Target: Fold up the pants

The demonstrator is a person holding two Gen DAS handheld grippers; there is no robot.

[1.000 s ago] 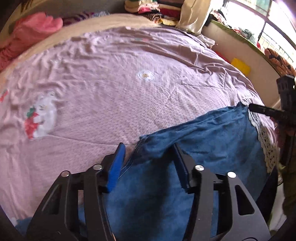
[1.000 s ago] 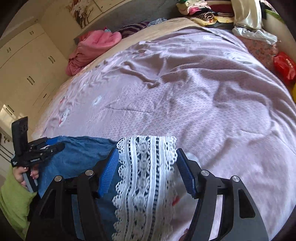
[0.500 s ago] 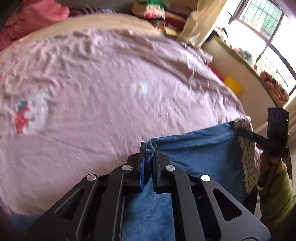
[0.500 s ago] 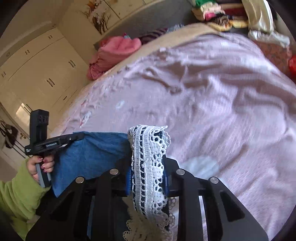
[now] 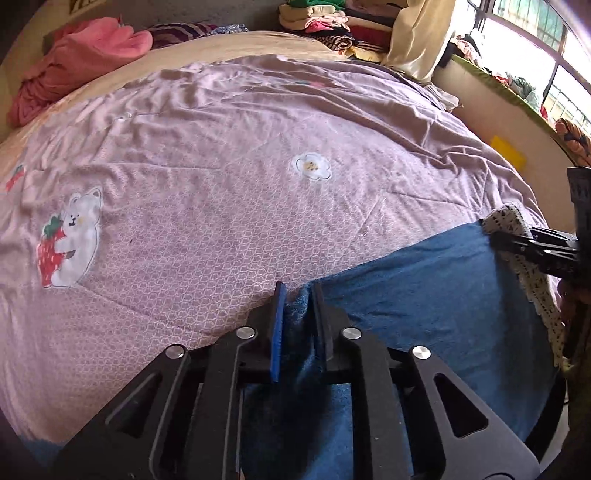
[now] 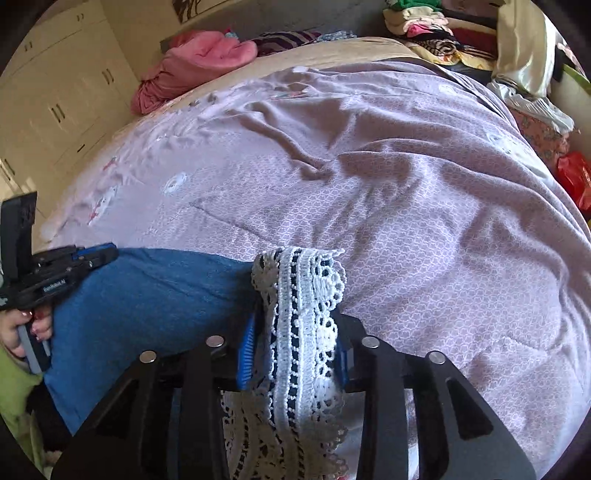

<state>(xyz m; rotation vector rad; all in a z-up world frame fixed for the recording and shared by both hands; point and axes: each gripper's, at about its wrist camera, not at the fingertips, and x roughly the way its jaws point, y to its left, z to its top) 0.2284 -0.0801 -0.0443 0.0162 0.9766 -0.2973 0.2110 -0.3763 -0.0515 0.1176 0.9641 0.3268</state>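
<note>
Blue pants [image 5: 406,295] with a white lace trim [image 6: 299,314] lie at the near edge of a mauve quilt [image 5: 221,184]. My left gripper [image 5: 298,295] pinches a raised fold of the blue cloth at the pants' left corner, its jaws narrow and opening slightly, cloth still between the pads. My right gripper [image 6: 295,325] holds the bunched lace band, which fills the gap and hides the fingertips; its jaws are also easing open. Each wrist view shows the other gripper: the right one [image 5: 495,240] at the lace corner [image 5: 506,219], the left one [image 6: 107,254] on the blue pants [image 6: 147,295].
A pink heap of clothes [image 5: 81,48] and stacks of folded laundry [image 5: 317,18] sit at the far end of the bed. Cream wardrobe doors [image 6: 55,92] stand to the left, a red bag [image 6: 572,177] and a window ledge [image 5: 517,107] to the right.
Both grippers went from wide open around the pants' edge to closed on it, bunching blue cloth and lace. The jaws now stand a little wider than half a second ago.
</note>
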